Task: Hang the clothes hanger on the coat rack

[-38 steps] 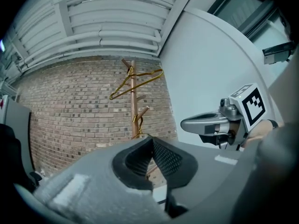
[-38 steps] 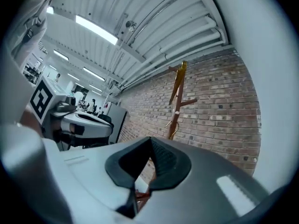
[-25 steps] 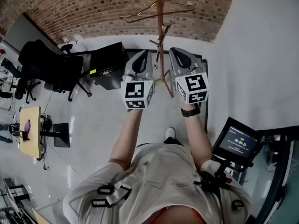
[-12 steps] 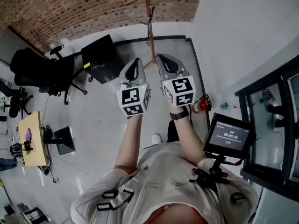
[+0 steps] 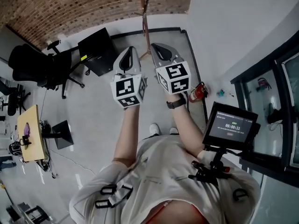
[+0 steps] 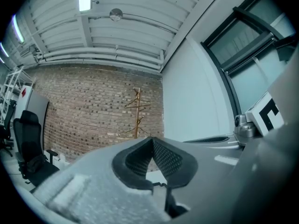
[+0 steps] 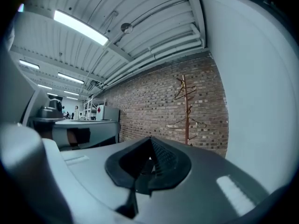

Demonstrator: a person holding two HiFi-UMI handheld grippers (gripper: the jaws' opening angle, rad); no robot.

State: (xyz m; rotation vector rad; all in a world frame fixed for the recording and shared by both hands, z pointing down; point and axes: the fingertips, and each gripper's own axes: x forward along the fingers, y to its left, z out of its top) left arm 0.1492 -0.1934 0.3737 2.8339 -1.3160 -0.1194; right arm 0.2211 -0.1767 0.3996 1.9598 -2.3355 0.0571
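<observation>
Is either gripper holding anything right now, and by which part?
Nothing is held. The left gripper and right gripper are both shut and empty; a wire hanger hangs on the coat rack by the brick wall.

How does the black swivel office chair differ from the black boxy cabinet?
The black swivel office chair stands on splayed legs, farther left; the black boxy cabinet is a plain block with a yellow label, nearer the wooden coat rack. Both are black and sit on the grey floor.
</observation>
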